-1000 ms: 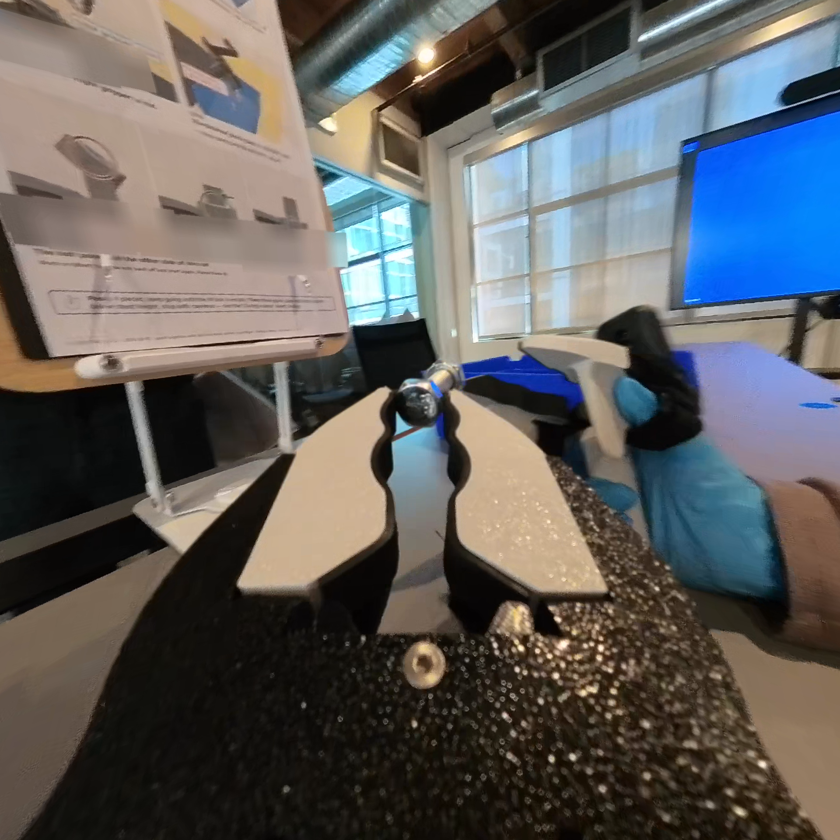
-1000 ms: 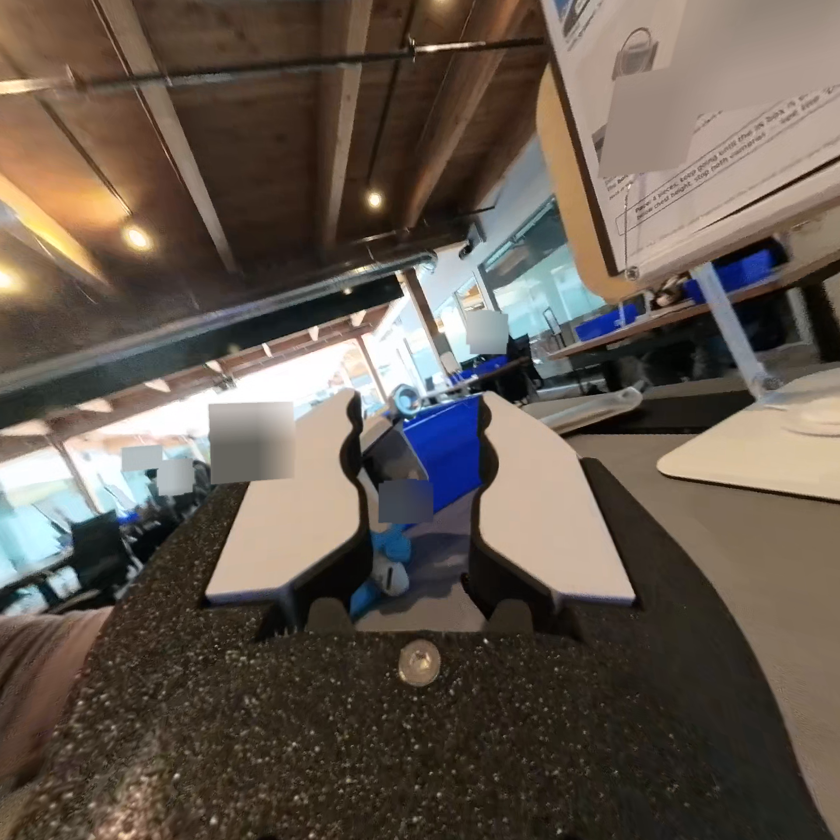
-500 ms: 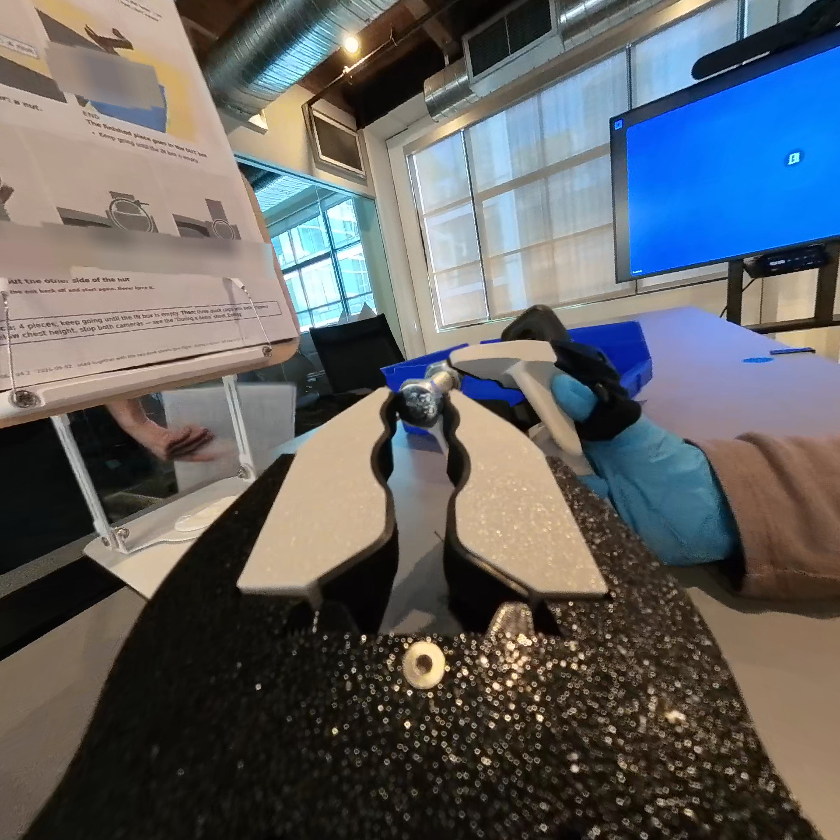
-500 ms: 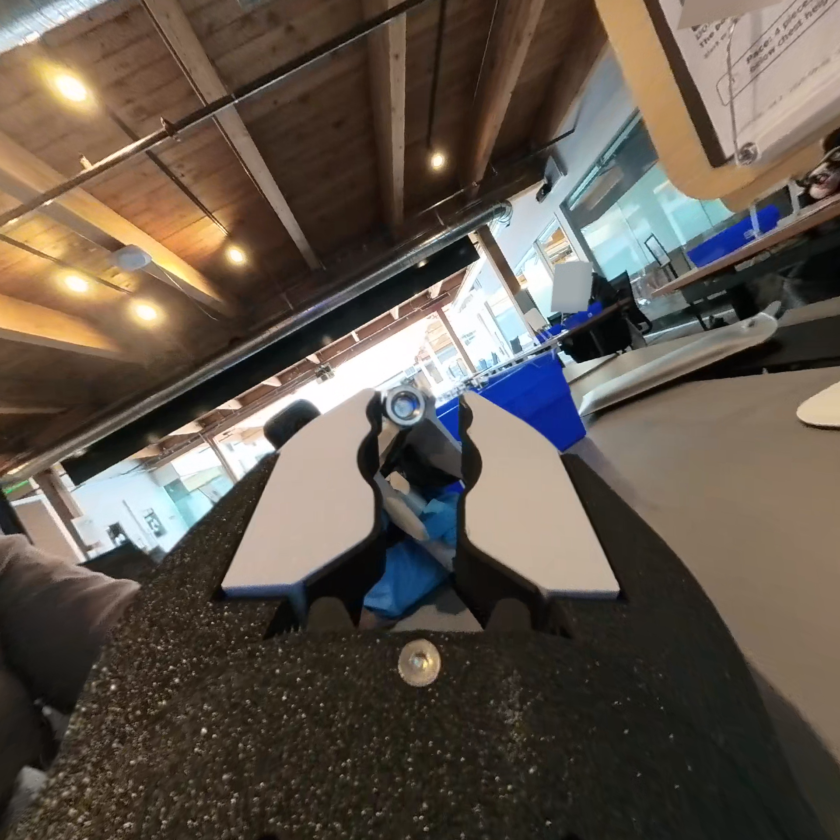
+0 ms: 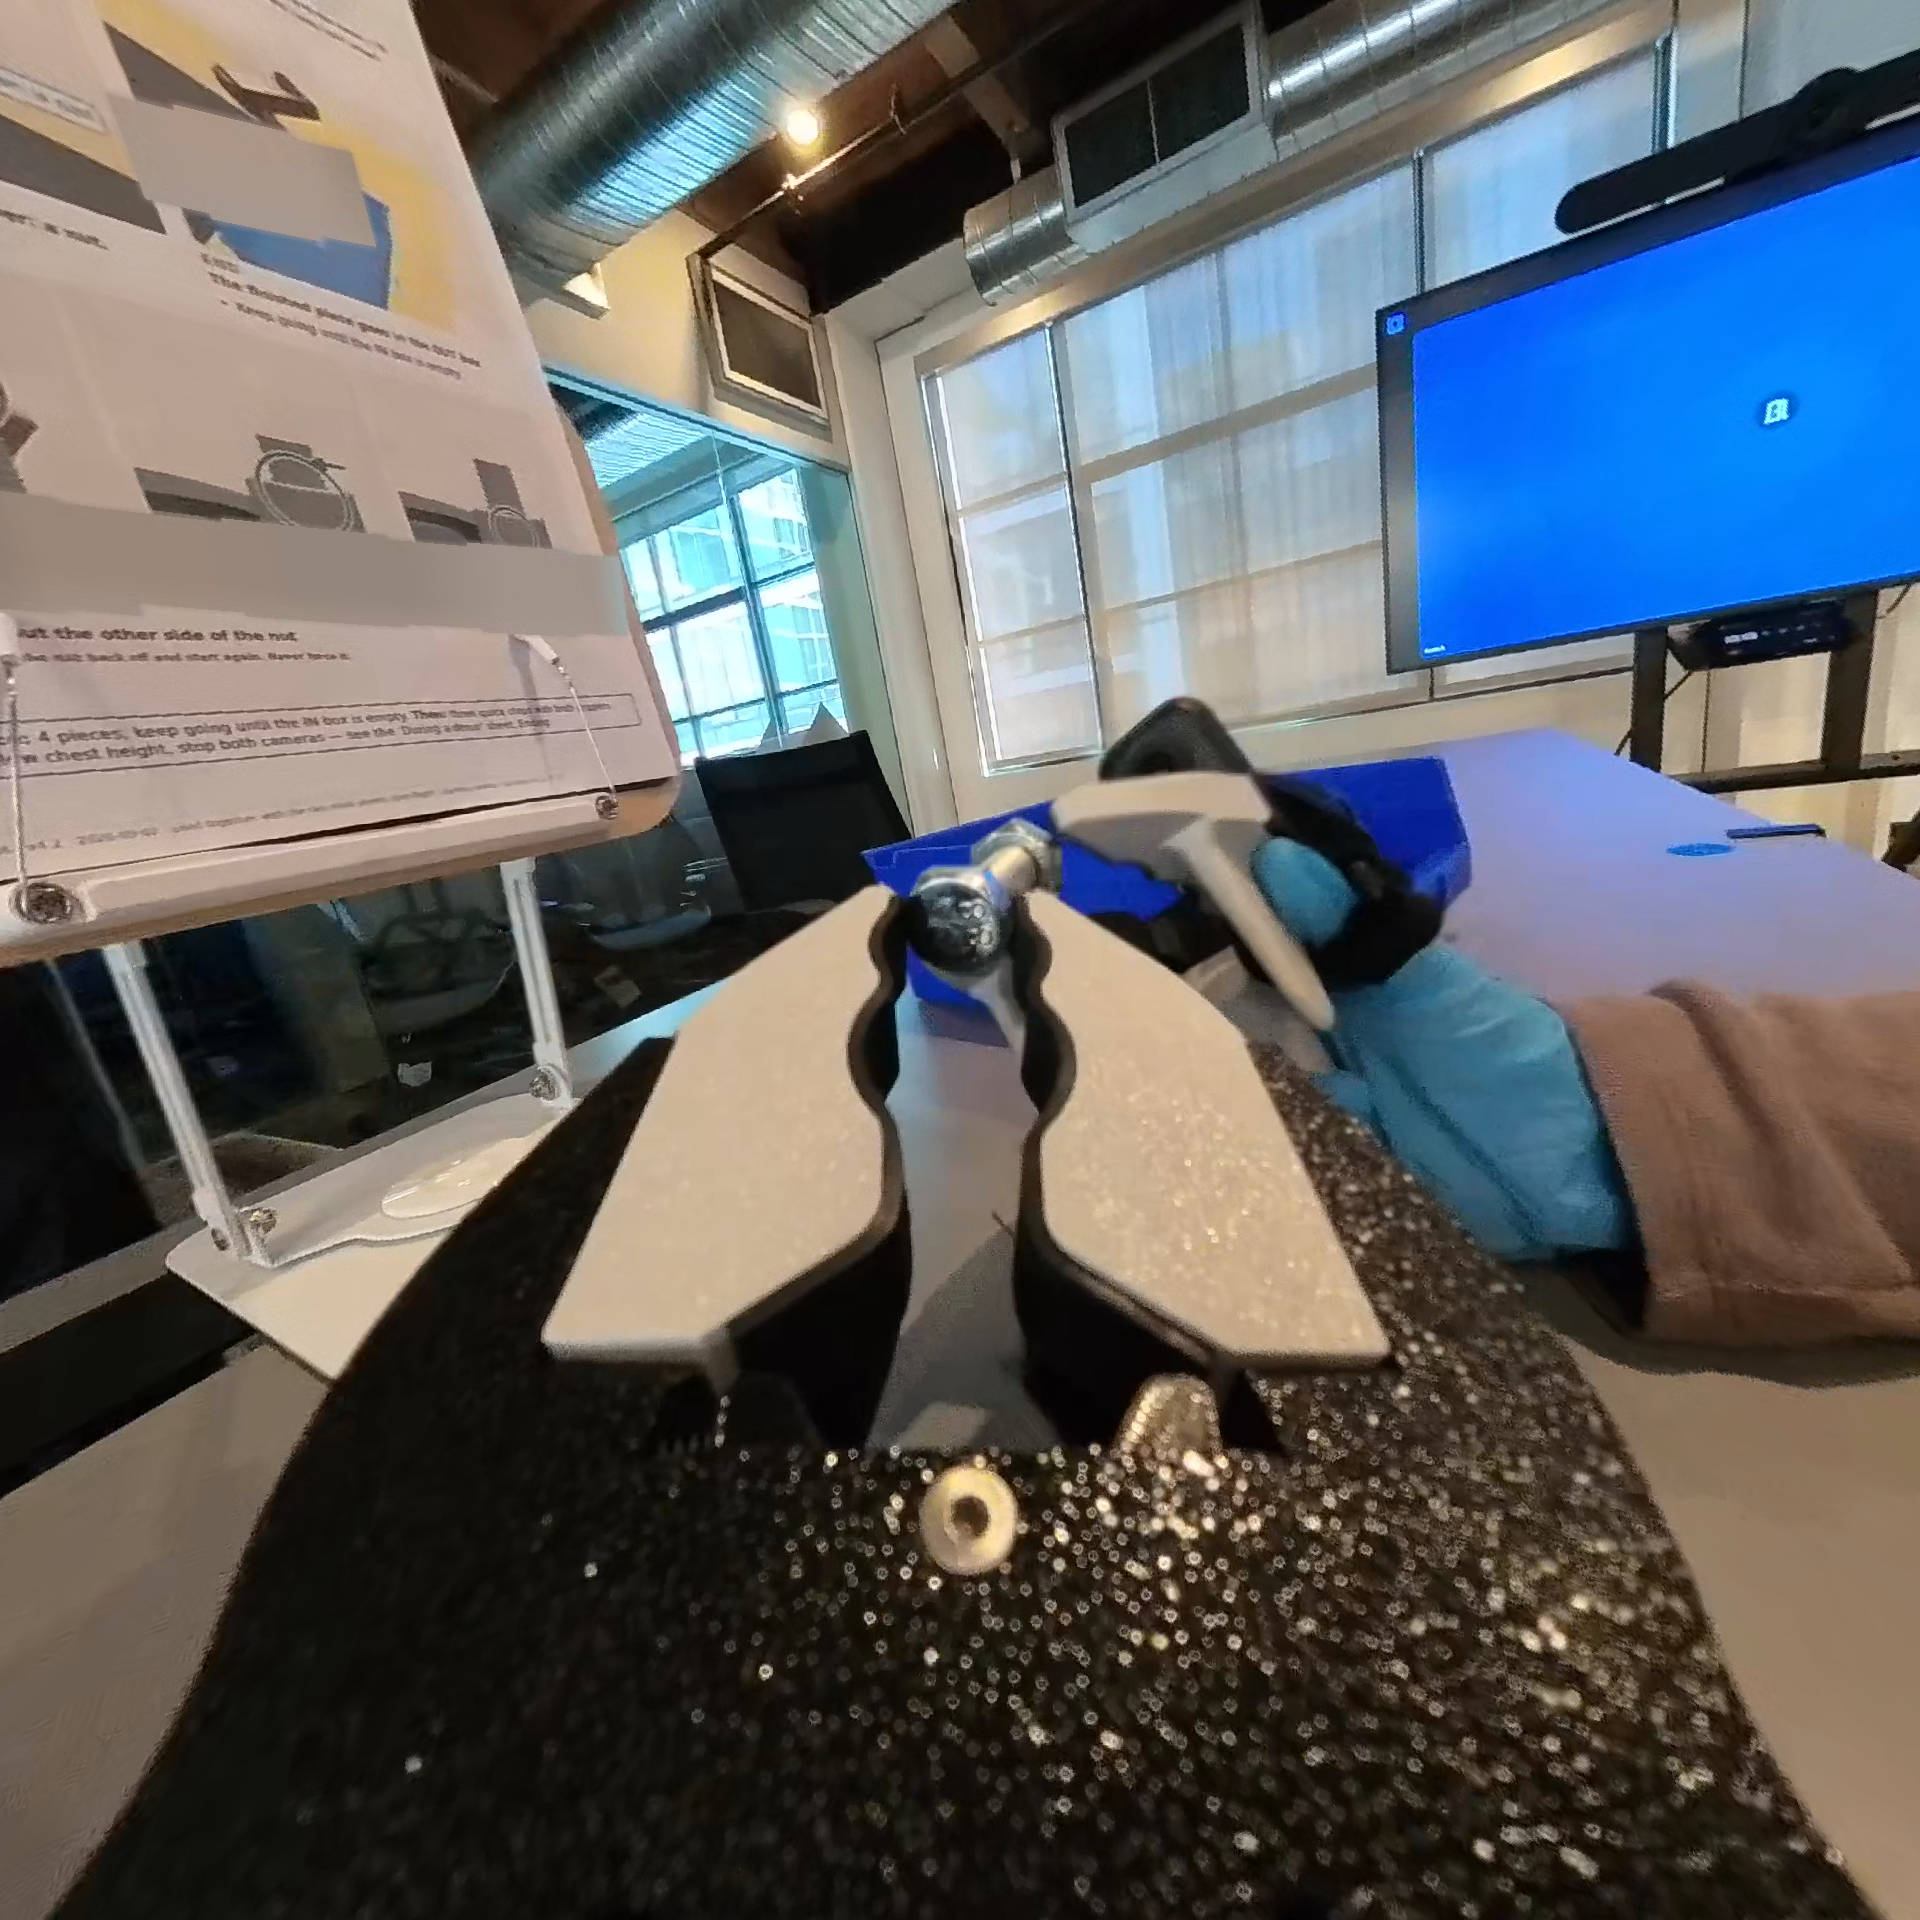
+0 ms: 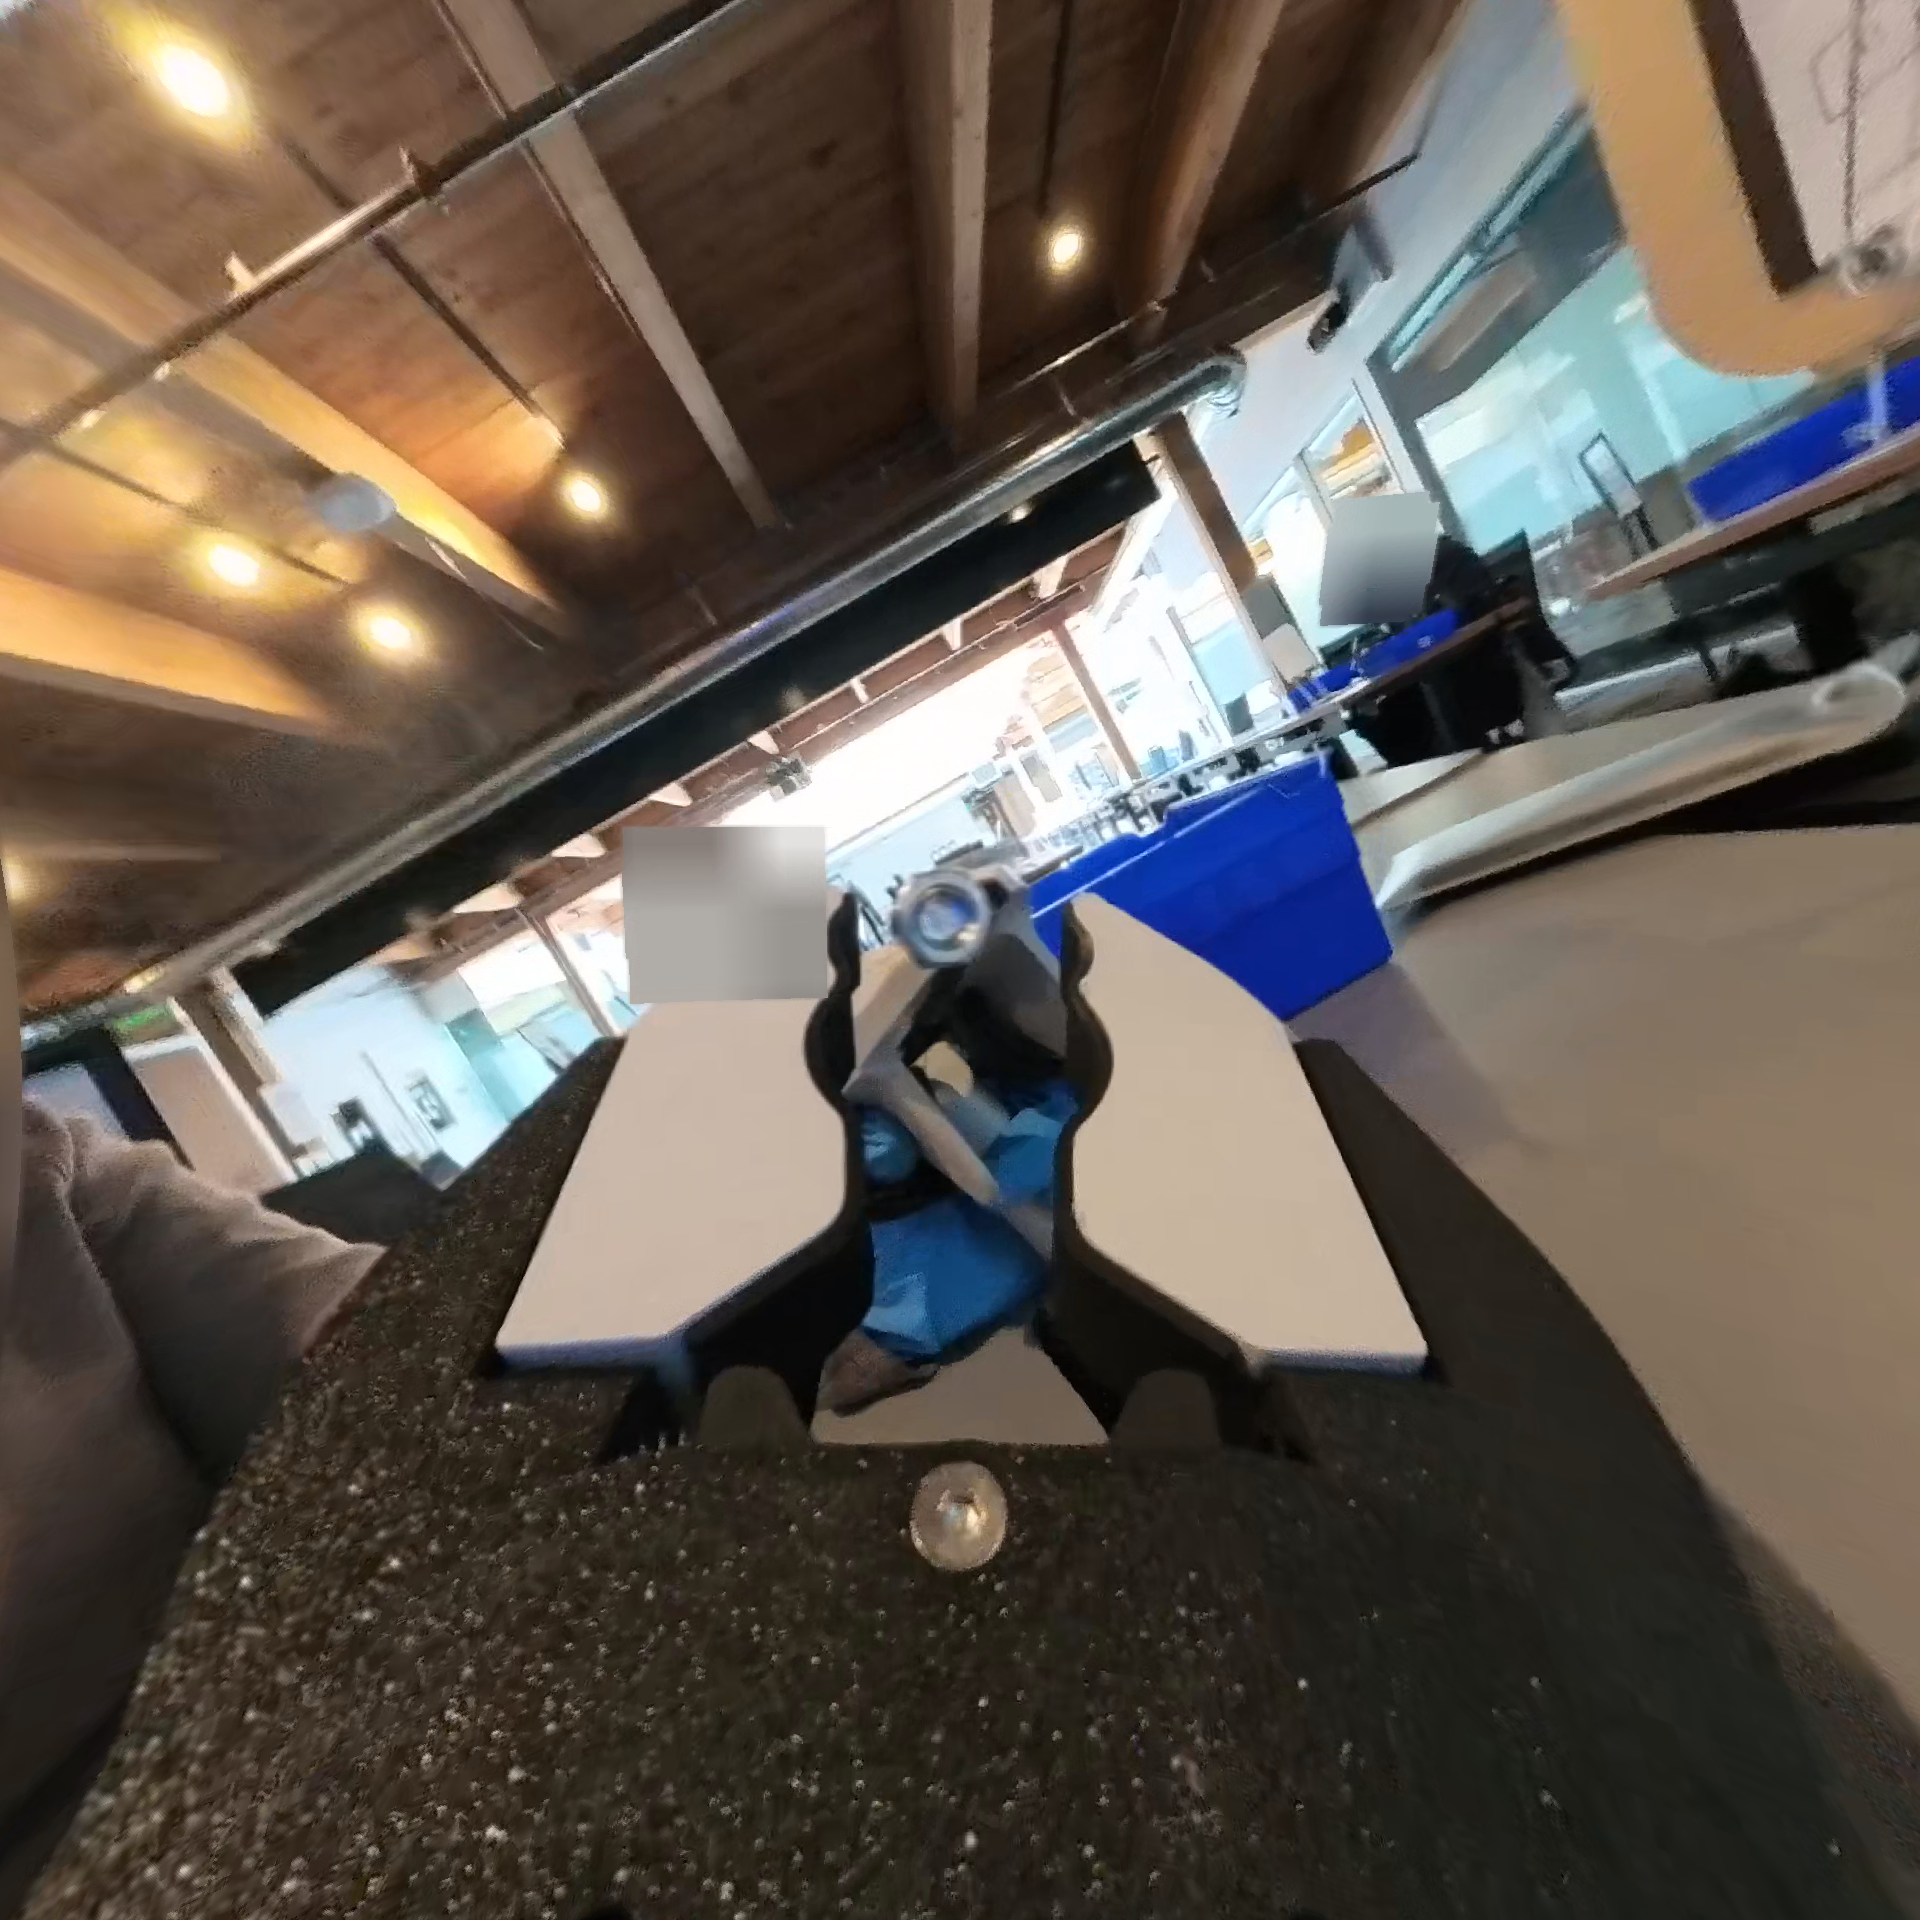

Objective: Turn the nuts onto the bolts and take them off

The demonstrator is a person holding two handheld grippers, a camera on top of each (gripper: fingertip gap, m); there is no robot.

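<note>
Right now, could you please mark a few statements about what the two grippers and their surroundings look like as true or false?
1. The left gripper has its jaws shut on the head of the bolt. True.
2. The monitor shows a black screen. False: its screen is blue.
3. The hand holding the right gripper wears a blue glove. True.
4. The instruction sheet lies flat on the table. False: it is propped upright, left of the left gripper.
5. A nut sits on the bolt's shaft. True.
</note>
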